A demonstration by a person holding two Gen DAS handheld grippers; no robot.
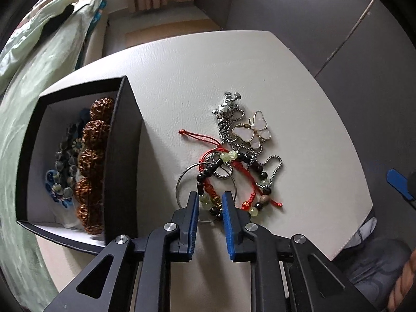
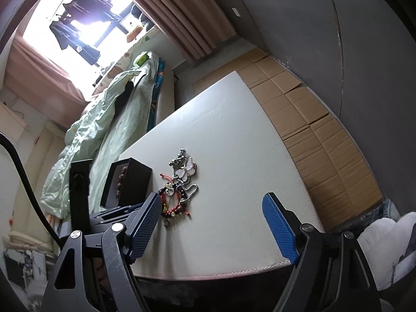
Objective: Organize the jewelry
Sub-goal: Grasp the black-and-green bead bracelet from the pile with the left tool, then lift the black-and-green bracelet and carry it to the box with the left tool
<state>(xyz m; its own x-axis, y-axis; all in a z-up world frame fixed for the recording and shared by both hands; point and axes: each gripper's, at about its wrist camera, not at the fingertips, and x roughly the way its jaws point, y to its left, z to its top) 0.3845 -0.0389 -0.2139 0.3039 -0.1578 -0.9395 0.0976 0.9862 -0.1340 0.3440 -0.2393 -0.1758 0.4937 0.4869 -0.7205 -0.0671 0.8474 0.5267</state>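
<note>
A tangled pile of jewelry (image 1: 234, 166) lies on the white table (image 1: 182, 83): a white butterfly pendant (image 1: 253, 130), a silver ball chain, red cord bracelets, dark and green beads and a thin silver hoop (image 1: 182, 179). My left gripper (image 1: 210, 199) is open with its tips at the near edge of the pile, straddling beads. A black open box (image 1: 122, 140) on the left holds brown carved beads (image 1: 91, 156) and glass beads. My right gripper (image 2: 210, 208) is open and empty, above the table's near edge, right of the pile (image 2: 179, 184) and the box (image 2: 130, 182).
A bed with a pale green quilt (image 2: 104, 119) runs along the table's left side. Cardboard sheets (image 2: 312, 119) cover the floor beyond the table's right edge. Grey walls stand behind. A black upright part (image 2: 79, 189) stands by the box.
</note>
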